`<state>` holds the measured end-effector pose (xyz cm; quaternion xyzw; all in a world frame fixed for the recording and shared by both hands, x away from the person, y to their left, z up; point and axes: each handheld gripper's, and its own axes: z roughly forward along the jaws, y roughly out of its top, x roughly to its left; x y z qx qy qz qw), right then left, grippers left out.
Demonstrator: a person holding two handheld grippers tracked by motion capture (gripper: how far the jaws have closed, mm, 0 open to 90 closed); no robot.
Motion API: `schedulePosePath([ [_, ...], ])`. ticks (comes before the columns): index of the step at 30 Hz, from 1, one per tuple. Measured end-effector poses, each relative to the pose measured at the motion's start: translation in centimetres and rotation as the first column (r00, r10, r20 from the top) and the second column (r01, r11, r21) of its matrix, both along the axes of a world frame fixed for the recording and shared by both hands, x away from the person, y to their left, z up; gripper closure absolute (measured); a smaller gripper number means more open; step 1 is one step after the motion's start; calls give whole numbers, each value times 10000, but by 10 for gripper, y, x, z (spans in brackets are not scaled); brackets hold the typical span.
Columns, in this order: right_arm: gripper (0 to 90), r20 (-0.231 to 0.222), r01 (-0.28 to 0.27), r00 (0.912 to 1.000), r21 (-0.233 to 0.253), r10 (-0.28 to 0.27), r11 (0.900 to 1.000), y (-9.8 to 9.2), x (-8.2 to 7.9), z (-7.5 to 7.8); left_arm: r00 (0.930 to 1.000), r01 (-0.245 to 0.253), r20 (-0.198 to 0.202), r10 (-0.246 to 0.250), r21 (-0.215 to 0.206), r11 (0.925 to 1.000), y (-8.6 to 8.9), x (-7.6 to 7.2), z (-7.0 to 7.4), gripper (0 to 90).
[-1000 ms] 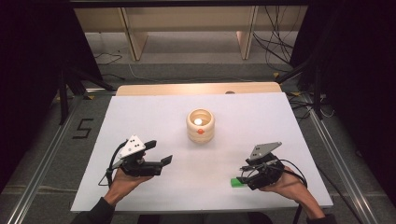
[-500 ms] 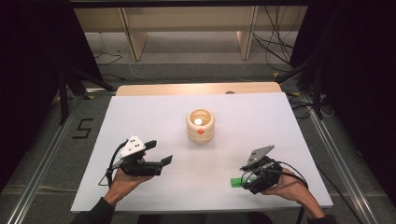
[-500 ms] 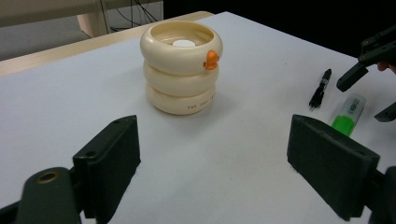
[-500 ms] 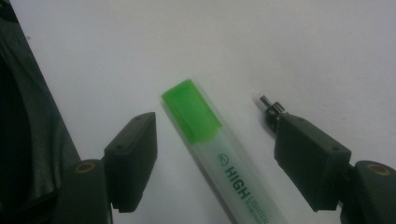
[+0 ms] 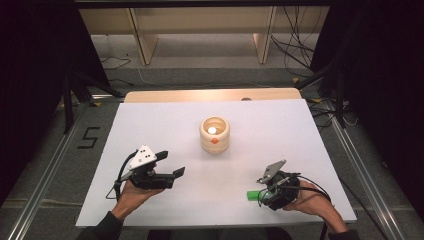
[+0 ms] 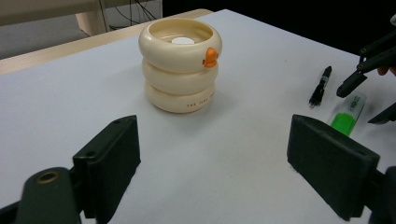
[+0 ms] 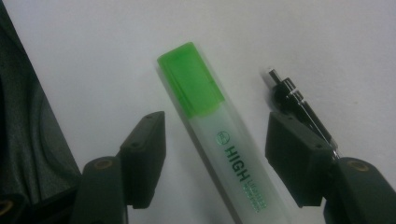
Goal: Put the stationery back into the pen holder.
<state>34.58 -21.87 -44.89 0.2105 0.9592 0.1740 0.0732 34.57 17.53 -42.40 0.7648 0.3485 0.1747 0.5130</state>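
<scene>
Right gripper (image 7: 215, 158): jaws spread, straddling the green highlighter (image 7: 219, 140) without touching it; highlighter flat on the white table (image 5: 165, 125) at its near right, green cap pointing away from the gripper; black pen (image 7: 299, 112) just beside it, past one jaw. Left gripper (image 6: 215, 168): jaws wide apart, holding nothing, low over the table's near left; cream ring-stacked duck holder (image 6: 180, 63) ahead of it, mid-table.

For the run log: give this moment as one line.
right gripper: open, jaws astride green highlighter | black pen: beside it | left gripper: open, holds nothing | ring-stack holder: mid-table
</scene>
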Motion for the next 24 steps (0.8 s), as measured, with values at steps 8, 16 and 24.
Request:
schedulePosePath([
  [8,429,-13,-171,9999,-390,171,9991,2,4,-4,10000,-17,-9,17,6,10000,0,1,0,165],
  [16,467,-179,-474,9988,-633,463,9969,4,8,-5,10000,-49,-13,49,35,10000,0,1,-1,165],
  [24,518,-290,-740,9970,-1013,714,9921,9,10,-8,10000,-44,-23,44,34,10000,0,1,-1,165],
])
